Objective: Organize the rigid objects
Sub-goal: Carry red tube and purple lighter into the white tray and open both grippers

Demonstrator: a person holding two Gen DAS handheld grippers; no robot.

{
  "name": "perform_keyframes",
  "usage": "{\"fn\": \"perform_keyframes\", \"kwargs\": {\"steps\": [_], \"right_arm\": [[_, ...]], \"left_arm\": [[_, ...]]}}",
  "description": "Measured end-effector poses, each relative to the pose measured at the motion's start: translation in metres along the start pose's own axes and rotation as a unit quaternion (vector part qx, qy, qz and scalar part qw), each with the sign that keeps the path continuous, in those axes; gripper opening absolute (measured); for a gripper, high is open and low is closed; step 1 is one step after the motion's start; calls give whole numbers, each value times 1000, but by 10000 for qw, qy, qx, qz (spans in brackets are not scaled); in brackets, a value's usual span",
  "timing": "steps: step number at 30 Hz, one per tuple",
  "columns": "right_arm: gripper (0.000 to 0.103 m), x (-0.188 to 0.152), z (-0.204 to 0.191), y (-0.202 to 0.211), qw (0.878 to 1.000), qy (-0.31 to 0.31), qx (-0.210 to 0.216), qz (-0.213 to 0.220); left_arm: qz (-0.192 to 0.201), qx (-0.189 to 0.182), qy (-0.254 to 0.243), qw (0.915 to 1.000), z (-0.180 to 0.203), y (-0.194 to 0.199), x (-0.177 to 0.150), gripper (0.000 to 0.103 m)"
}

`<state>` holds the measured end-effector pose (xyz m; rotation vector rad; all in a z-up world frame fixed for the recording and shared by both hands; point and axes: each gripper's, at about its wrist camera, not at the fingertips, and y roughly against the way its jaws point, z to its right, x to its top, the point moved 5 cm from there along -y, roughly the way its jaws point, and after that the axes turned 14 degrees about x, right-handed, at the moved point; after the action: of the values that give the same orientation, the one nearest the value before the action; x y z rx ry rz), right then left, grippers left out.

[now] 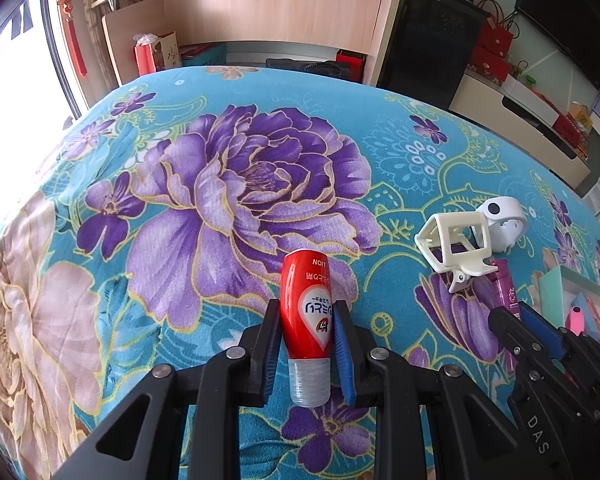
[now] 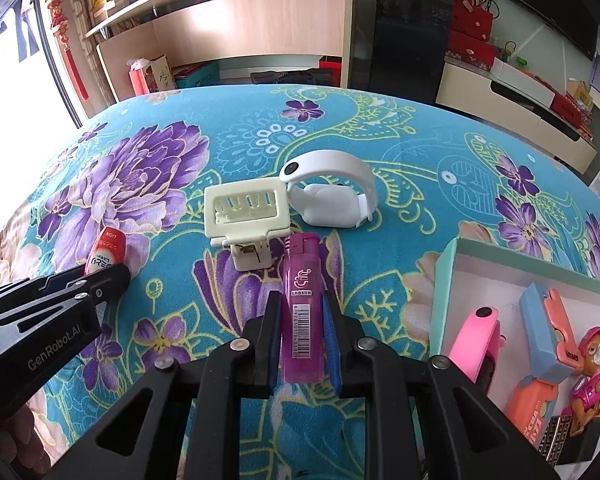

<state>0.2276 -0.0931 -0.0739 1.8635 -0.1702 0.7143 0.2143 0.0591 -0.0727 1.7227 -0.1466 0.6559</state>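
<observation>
My left gripper (image 1: 307, 312) is shut on a red LION tube (image 1: 307, 312) with a clear cap, lying along the fingers over the floral cloth. My right gripper (image 2: 302, 304) is shut on a purple lighter (image 2: 302, 304) with a barcode. Just beyond the lighter lie a cream hair clip (image 2: 246, 216) and a white watch (image 2: 332, 192). They also show in the left wrist view, the clip (image 1: 454, 242) and the watch (image 1: 500, 224). The right gripper shows at the right there (image 1: 516, 316), and the left gripper at the left of the right wrist view (image 2: 104, 280).
A mint-rimmed open box (image 2: 452, 264) at the right holds a pink band (image 2: 476, 336), an orange-and-blue item (image 2: 540, 332) and a toy dog figure (image 2: 594, 368). A teal floral cloth (image 2: 420, 128) covers the surface. A wooden desk and a black cabinet stand behind.
</observation>
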Motion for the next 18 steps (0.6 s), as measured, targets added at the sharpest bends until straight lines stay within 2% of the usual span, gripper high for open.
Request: {"fn": "perform_keyframes", "kwargs": {"steps": [11,18], "right_arm": [[20,10,2,44,9984,-112,162,534],[20,10,7,81,9962,-163,122,850]], "left_arm": [[628,-156,94,9979,-7,48,14,26],[1044,-415,-19,9937,2,85,18,26]]}}
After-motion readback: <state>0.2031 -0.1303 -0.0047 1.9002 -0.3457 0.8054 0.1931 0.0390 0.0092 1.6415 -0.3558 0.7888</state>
